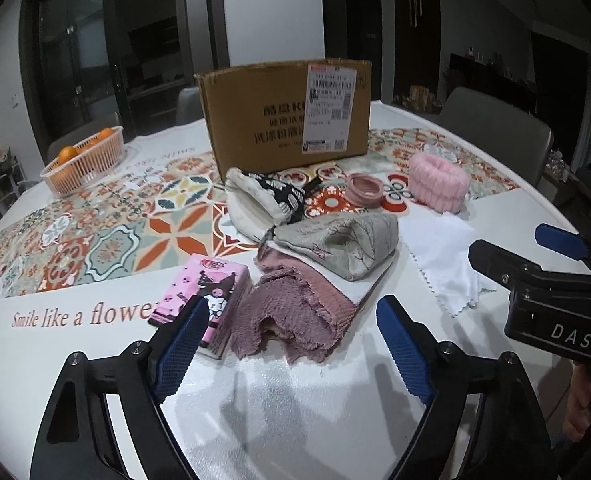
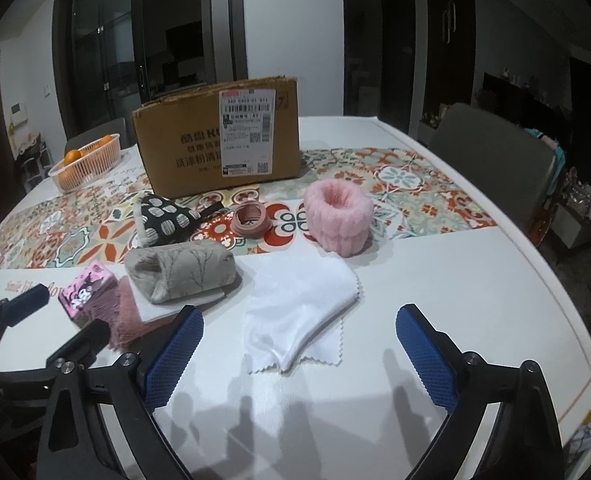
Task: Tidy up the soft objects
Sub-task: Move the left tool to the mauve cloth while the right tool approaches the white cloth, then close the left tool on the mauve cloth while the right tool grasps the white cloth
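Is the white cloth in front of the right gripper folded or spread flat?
Loosely folded: the white cloth is doubled over, with a rounded fold and zigzag edges layered below.

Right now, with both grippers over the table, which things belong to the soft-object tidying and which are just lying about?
Part of the job:
- mauve towel
- grey pouch
- white cloth
- fluffy pink band
- hair ties
- black patterned pouch
- tissue pack
- cardboard box, likely the container

Just lying about:
- basket of oranges
- chair
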The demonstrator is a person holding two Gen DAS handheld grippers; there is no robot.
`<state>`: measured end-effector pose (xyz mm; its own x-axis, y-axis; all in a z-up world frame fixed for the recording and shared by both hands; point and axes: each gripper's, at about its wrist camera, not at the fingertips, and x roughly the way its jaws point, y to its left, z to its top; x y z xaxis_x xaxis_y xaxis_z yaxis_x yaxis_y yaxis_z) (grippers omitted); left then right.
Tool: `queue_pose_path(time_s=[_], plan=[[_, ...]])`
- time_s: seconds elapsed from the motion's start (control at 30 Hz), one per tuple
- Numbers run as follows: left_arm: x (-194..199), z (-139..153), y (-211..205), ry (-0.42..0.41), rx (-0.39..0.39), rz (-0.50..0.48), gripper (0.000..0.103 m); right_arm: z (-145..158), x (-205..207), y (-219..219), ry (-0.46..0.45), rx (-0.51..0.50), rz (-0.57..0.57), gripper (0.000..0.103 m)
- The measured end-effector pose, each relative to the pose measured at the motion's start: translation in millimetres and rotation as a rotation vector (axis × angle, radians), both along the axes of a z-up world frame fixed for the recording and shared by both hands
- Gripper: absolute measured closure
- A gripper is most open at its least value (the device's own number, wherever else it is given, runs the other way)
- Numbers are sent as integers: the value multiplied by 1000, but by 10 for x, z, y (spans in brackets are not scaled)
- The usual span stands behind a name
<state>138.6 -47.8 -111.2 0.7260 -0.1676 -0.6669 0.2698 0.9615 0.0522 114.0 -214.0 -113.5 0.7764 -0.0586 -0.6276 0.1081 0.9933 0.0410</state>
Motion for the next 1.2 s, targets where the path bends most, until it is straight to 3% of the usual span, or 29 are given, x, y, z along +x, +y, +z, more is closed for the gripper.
queue_pose_path(time_s=[0.43, 0.67, 0.87, 0.97, 1.03, 1.2], plan=[[271, -293, -61, 123, 5, -17, 26, -269, 353, -50, 97, 40, 15, 19], [360, -348, -68, 165, -1, -19, 45, -371, 457, -49, 135, 49, 23, 30], [359, -331, -55, 155, 8, -15, 67, -412, 508, -44, 154, 57, 26, 50], [343, -311, -44, 153, 3, -15, 76, -412, 506, -40, 153, 57, 33, 66], [325, -286, -37, 150, -3, -16, 78, -410, 504, -31, 152, 60, 45, 82], [233, -172, -14, 109, -11, -14, 80, -370, 437, -5, 139, 74, 59, 90]])
